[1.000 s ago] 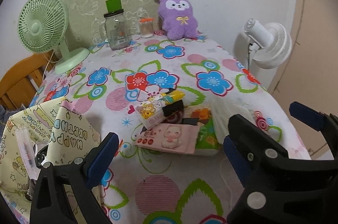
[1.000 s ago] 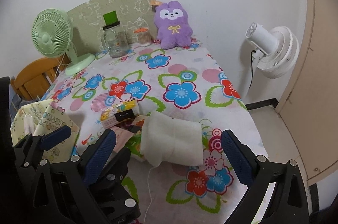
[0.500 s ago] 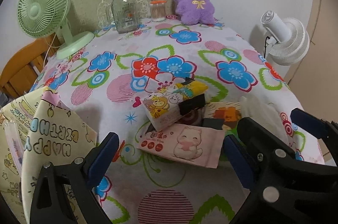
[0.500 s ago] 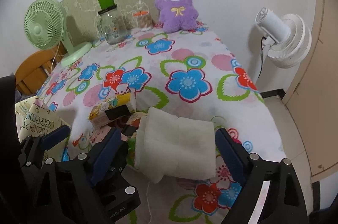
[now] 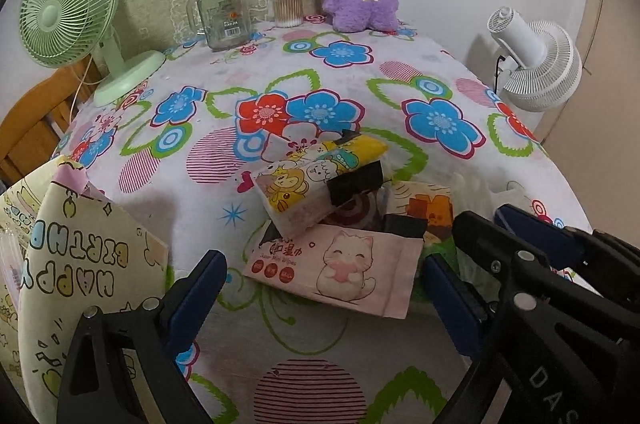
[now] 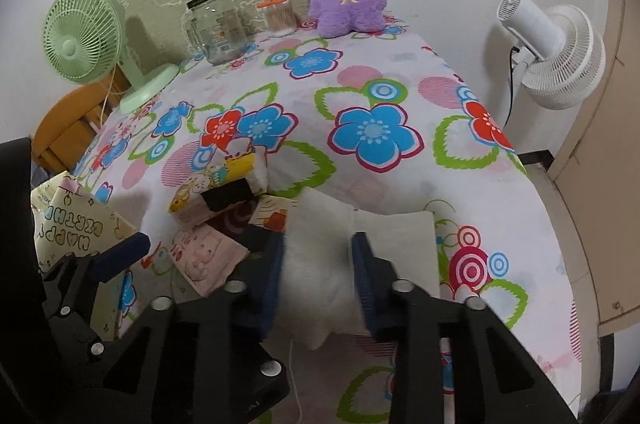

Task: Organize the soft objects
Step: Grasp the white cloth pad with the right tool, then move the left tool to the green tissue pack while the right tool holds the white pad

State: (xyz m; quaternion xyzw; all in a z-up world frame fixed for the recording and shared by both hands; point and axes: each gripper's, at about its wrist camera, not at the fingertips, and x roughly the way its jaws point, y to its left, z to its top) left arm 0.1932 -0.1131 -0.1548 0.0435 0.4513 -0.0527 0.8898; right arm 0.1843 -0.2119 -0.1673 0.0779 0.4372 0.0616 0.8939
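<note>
Comparing with half a second ago, the right claw (image 6: 316,276) has closed from wide apart onto the white folded cloth (image 6: 360,244) lying on the tabletop (image 6: 400,72) beside the tissue packs (image 5: 320,180), so pickup appears secured, while the left claw (image 5: 320,288) remains spread and empty.
</note>
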